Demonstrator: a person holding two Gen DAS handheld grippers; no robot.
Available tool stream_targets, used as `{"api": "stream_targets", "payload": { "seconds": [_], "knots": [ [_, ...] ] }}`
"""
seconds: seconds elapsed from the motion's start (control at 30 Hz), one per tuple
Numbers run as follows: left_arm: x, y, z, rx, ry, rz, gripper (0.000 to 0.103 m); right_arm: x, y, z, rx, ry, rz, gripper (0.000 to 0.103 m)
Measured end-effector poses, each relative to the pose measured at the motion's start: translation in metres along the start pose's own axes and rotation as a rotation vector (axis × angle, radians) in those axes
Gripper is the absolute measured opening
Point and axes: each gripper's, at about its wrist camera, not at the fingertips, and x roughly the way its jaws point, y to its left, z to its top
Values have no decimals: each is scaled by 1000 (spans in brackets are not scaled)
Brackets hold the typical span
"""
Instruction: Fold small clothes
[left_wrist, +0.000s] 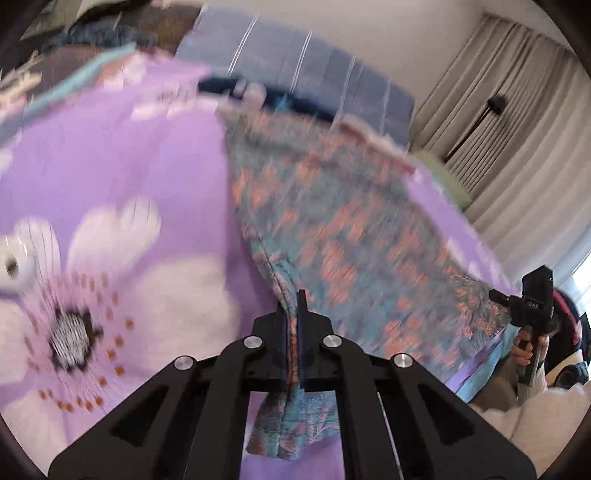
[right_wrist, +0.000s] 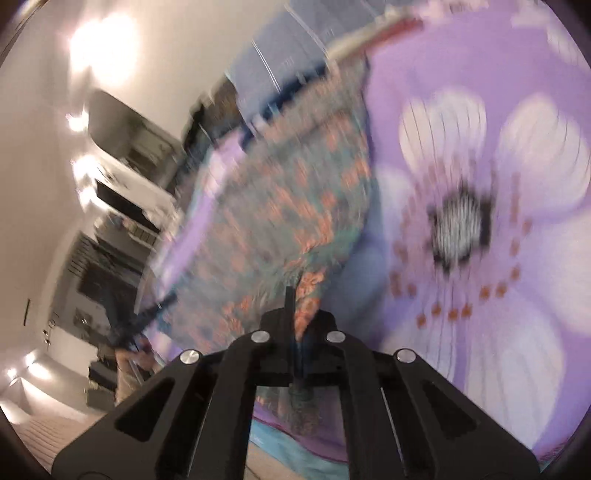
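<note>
Jaws first: my left gripper (left_wrist: 295, 332) is clamped on one near corner of the patterned garment (left_wrist: 332, 229), with the hem bunched up between the pads and a flap hanging below them. My right gripper (right_wrist: 293, 325) is pinched on the other near corner, fabric pressed in its narrow slot.

The garment itself stretches between the two grips and runs away across the bed (left_wrist: 122, 177), its far edge lying towards the blue striped pillow (left_wrist: 295, 70). Both views are blurred, so I cannot say how much of the cloth has left the bedding.

It looks like a thin, soft woven cloth in teal and grey with small orange motifs, and a stitched hem along the edge. I judge it light and limp: it will sag in the middle and follow whatever the corners do. The hemmed corners seem the firmest hold. The purple bedspread under it, printed with large white flowers, looks smooth, so the cloth may slide easily.
</note>
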Motion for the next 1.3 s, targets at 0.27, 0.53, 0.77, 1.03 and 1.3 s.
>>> {"api": "stream_targets", "payload": {
  "seconds": [0.27,0.53,0.77,1.03,1.3],
  "knots": [
    [-76,-96,44,195,-270,-107,3,-97,71,48,-178,-318,71,2],
    [-113,-127,17,242,-326,-97,4,-158,82,23,-250,-456,-85,3],
    [-30,-89,44,120,-169,-53,4,-74,28,69,-90,-306,-104,3],
    [43,-52,119,13,-114,-6,4,2,6,162,-61,-246,-138,3],
    [147,-6,153,-70,4,76,4,102,-55,223,26,-95,-225,3]
  ]
}}
